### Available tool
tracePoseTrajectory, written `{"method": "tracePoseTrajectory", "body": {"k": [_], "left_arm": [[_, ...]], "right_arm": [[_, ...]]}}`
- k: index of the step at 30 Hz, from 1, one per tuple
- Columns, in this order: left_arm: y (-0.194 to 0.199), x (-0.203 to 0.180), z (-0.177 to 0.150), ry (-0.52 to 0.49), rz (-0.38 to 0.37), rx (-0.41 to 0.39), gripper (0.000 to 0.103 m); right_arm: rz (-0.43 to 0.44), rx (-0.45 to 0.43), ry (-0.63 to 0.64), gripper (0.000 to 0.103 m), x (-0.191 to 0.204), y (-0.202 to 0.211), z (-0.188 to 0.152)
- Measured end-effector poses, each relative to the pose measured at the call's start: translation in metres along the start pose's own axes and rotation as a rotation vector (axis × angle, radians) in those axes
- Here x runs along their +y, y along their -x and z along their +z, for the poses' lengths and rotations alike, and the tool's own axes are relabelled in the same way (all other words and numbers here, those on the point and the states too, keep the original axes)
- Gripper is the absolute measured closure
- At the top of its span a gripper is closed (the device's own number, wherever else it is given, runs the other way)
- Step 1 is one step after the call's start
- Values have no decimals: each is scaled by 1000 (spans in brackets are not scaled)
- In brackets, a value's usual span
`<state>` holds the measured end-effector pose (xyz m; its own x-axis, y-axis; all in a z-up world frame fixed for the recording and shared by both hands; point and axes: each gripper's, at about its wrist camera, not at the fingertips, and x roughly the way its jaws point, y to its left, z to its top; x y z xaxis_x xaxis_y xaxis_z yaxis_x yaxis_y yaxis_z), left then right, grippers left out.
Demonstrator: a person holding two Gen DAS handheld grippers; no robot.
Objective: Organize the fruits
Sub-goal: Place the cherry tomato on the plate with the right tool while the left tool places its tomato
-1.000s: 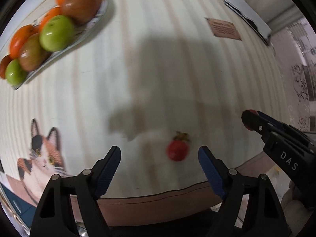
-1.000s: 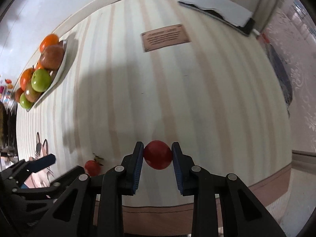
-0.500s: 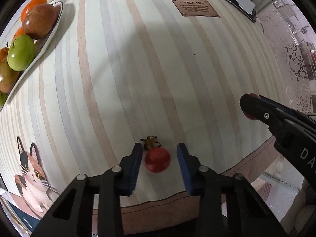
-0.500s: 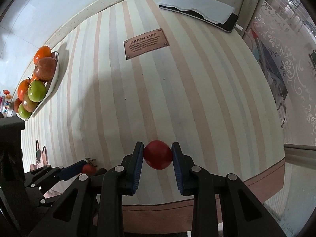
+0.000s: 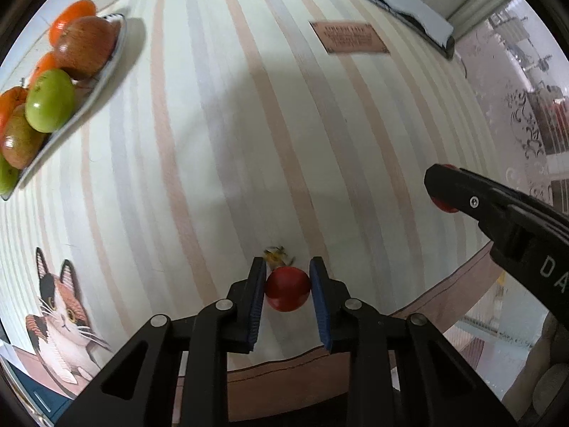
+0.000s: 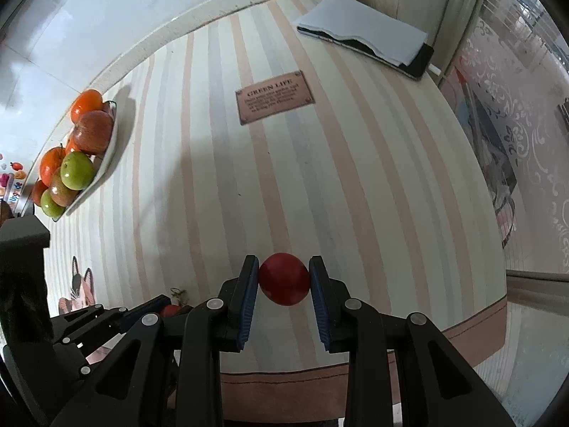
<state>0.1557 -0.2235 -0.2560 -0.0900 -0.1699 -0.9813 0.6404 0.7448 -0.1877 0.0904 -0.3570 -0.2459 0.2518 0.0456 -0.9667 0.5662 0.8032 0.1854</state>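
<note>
My left gripper (image 5: 287, 293) is shut on a small red tomato (image 5: 287, 291) with a dried stem, near the table's front edge. My right gripper (image 6: 283, 279) is shut on a second red tomato (image 6: 283, 279) and holds it above the striped tablecloth. The right gripper also shows in the left wrist view (image 5: 441, 192), to the right, with a bit of its tomato visible. A white fruit plate (image 5: 103, 78) at the far left holds several apples and oranges; it also shows in the right wrist view (image 6: 106, 156).
A brown "GREEN LIFE" label (image 6: 274, 96) lies on the cloth at the back. A white paper on a dark tablet (image 6: 366, 42) sits at the far right corner. A cat picture (image 5: 60, 313) is printed at the front left. The table's front edge (image 5: 284, 370) is just below the grippers.
My left gripper went from wide open to shut on the stemmed tomato. The right gripper kept its hold on its tomato and rose a little.
</note>
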Motion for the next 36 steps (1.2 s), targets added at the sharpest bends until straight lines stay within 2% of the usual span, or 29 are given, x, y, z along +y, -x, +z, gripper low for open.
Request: {"method": "tracePoseTrajectory", "body": {"k": [7, 13, 17, 20, 24, 29, 36], "left_arm": [[41, 46, 5, 107, -18, -62, 80], [82, 118, 8, 240, 16, -144, 80], [97, 177, 9, 358, 50, -181, 80], [103, 218, 6, 451, 50, -192, 80], [103, 256, 10, 533, 27, -205, 80], [94, 286, 17, 595, -33, -203, 80], [80, 292, 28, 616, -21, -211, 80]], "right_arm": [[76, -22, 44, 71, 33, 10, 20], [238, -6, 75, 71, 82, -7, 43], [378, 61, 52, 71, 119, -34, 61], [485, 116, -11, 71, 143, -59, 78], [565, 166, -110, 71, 159, -86, 94], [577, 157, -150, 71, 175, -99, 108], [523, 126, -130, 71, 193, -105, 117]]}}
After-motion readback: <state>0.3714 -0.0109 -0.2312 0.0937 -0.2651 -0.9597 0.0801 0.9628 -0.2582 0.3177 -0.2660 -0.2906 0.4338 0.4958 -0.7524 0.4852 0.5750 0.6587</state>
